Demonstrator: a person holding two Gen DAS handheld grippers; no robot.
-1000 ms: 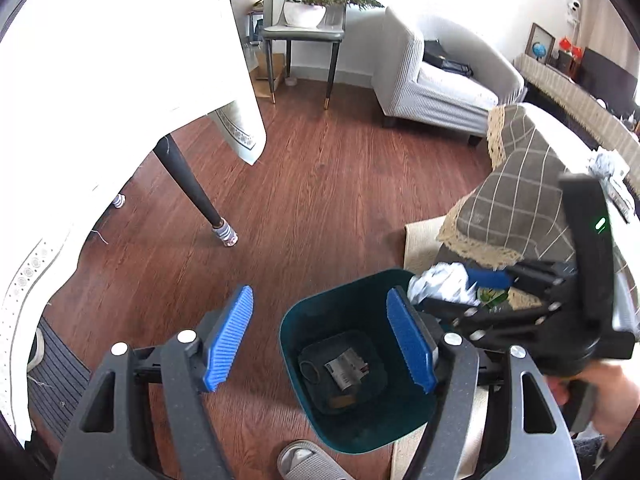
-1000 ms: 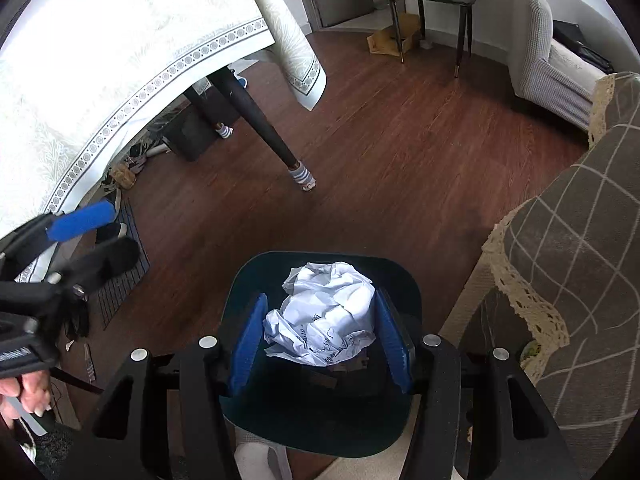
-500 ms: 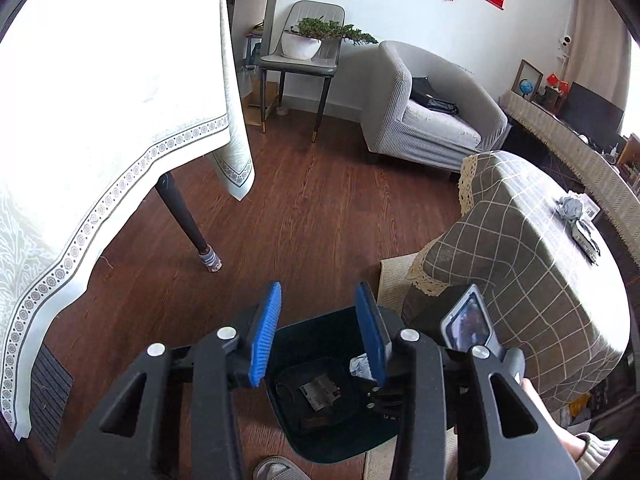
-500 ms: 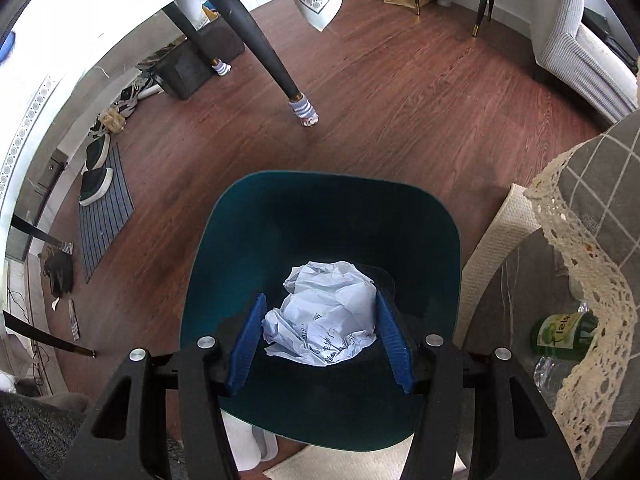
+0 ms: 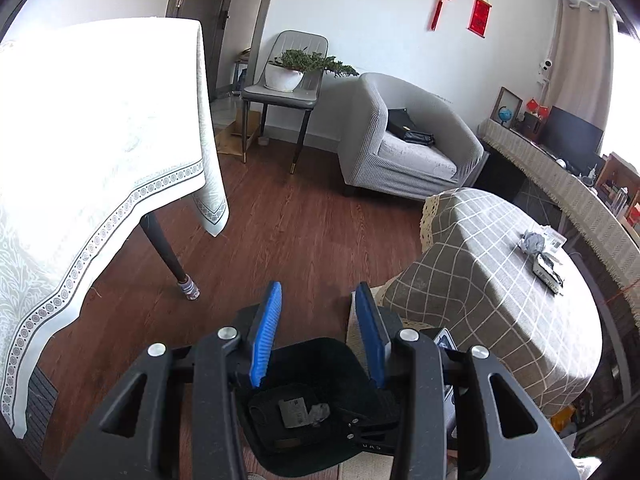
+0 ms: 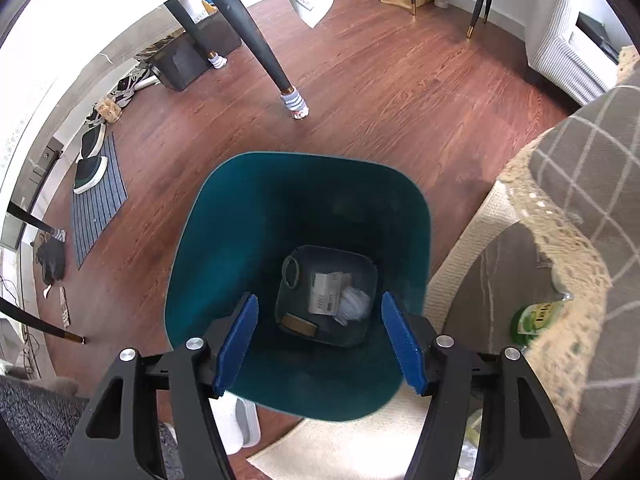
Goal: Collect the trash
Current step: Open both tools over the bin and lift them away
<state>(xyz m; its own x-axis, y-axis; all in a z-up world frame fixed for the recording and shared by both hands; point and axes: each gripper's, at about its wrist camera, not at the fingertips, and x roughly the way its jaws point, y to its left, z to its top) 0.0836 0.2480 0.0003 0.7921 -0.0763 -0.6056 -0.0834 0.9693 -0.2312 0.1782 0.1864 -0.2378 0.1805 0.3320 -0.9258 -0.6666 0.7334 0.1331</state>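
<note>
A teal trash bin (image 6: 224, 240) stands on the wood floor. My right gripper (image 6: 318, 344) is open and empty, directly above the bin's mouth. A crumpled white paper ball (image 6: 354, 304) lies at the bin's bottom beside a paper slip (image 6: 326, 294). In the left wrist view my left gripper (image 5: 318, 334) is open and empty, raised above the bin (image 5: 316, 350), with the right gripper body below it. Another crumpled paper (image 5: 534, 242) lies on the checked round table (image 5: 480, 280) at the right.
A white-clothed table (image 5: 80, 140) with a dark leg (image 6: 260, 44) stands to the left. A grey armchair (image 5: 404, 148) and a chair with a plant (image 5: 292, 76) are at the back. A green bottle (image 6: 536, 320) stands under the checked table. Shoes on a mat (image 6: 94, 184).
My right gripper opened and the paper ball fell into the bin. My left gripper rose and tilted up toward the room.
</note>
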